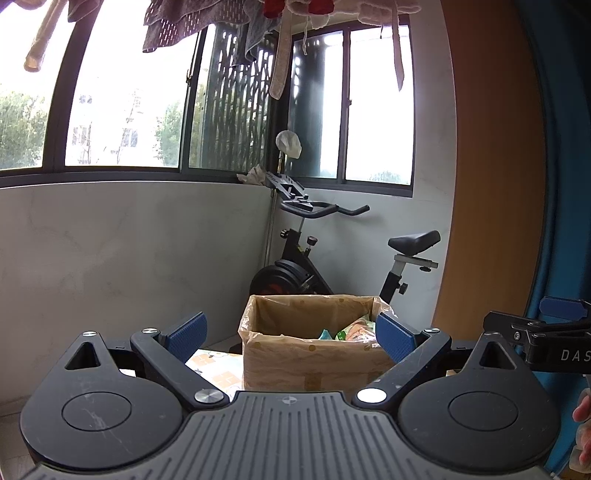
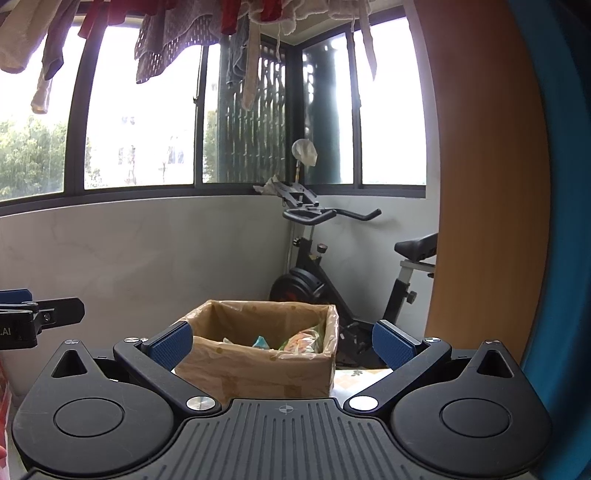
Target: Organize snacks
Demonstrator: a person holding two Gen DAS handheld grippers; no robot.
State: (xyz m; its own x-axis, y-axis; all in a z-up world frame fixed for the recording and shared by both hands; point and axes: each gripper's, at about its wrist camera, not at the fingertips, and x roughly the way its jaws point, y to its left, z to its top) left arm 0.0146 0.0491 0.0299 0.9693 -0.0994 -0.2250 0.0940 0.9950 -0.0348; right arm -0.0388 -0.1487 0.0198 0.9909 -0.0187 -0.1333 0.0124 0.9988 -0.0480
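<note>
Snacks (image 1: 351, 330) lie inside a brown cardboard box (image 1: 310, 363), low against its right wall, and only their tops show over the front rim: one pale blue-green packet and some wrappers in orange, green and white, partly under clear plastic. What kinds of snack they are I cannot tell. The box is open at the top and lined with a thin, wrinkled plastic bag (image 1: 255, 336) that folds outward over the rim; tape strips cross its front face. It stands on a table (image 1: 214, 365) covered with a light patterned cloth, near the far edge. The left gripper (image 1: 291, 334) is held level in front of the box with its blue-padded jaws spread wide and nothing between them; the box shows in the gap. The right gripper (image 2: 282, 341) is beside it, also spread wide and holding nothing, with the box (image 2: 258, 373) and the snacks (image 2: 295, 341) between its pads. Behind the table stand a black exercise bike (image 1: 314, 273), a pale wall and large windows. Laundry (image 1: 207, 22) hangs at the top, and an orange-brown panel (image 1: 495, 166) rises at the right.
</note>
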